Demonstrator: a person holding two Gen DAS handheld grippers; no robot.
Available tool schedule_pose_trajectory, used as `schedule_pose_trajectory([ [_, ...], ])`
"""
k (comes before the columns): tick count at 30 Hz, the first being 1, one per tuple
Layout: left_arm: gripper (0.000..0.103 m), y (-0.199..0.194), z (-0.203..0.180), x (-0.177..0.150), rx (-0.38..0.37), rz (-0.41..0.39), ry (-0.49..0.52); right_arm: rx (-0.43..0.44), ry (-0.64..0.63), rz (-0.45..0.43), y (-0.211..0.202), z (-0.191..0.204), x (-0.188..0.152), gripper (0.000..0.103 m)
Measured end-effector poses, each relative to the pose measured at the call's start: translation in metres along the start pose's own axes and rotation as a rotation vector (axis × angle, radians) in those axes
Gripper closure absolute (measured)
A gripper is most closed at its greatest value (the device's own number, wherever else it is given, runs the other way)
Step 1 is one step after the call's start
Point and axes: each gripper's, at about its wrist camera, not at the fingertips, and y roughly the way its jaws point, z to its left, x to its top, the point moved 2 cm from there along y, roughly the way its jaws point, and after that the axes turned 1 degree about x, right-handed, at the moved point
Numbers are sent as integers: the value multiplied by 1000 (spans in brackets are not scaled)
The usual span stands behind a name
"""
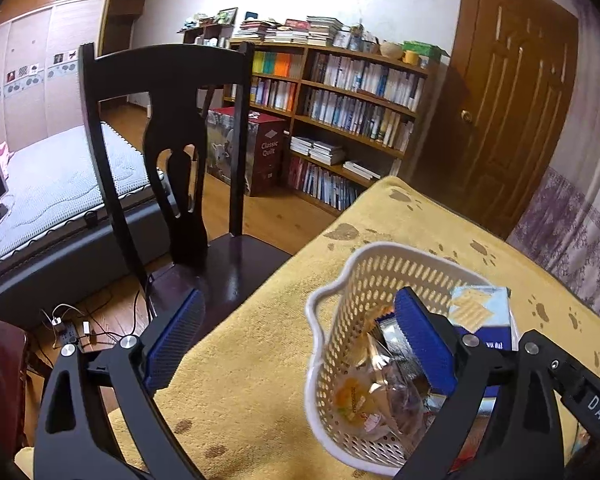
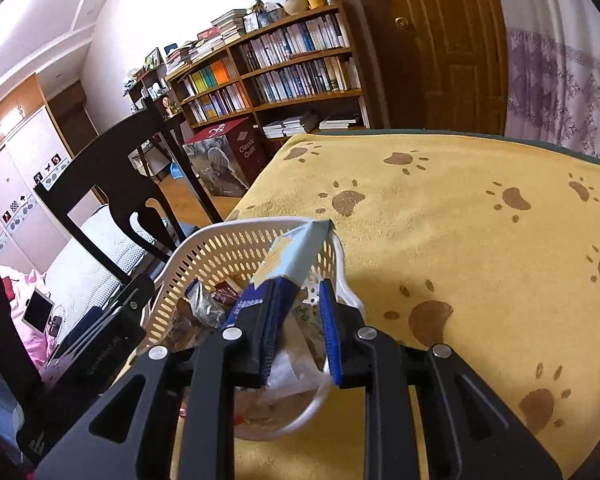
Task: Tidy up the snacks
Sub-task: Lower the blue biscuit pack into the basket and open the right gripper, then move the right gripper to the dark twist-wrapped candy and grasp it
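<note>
On the yellow paw-print desk [image 2: 480, 216]: white perforated basket [image 2: 220, 248] holding crinkly snack packets [image 1: 376, 392] and a blue cracker box [image 2: 296, 256], long axis tilted, top past the far rim. Right tongs [image 2: 300, 340] part-open, gripping nothing, at box's base; left tongs [image 1: 300, 340] wide, straddling the basket's near wall.

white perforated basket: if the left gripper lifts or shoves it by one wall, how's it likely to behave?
The basket is thin perforated plastic, so the wall probably flexes under a one-sided grip. It is likely light for its size, so on the yellow cloth it may drag the fabric instead of sliding. The cracker box sticks above the rim, so tilting may tip it out.
</note>
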Motion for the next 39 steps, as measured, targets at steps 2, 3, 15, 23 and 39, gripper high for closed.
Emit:
schedule_pose_trajectory([
  [2,6,-1,-2,-1,-2,-1,5,4,0,11,2,-2,-2,81],
  [3,6,-1,-2,-1,-3,-2,7,1,-2,12,2,-2,-3,81],
  [15,5,-4,-9,-6,11,-18,36,-88,-82,2,4,6,-9,81],
  [23,5,-10,-19,-9,10,-45,70,-70,-7,-46,-29,-21,-27,80],
  [39,5,-21,-30,-13,-1,-79,98,-243,223,-69,-102,-135,-106,73],
])
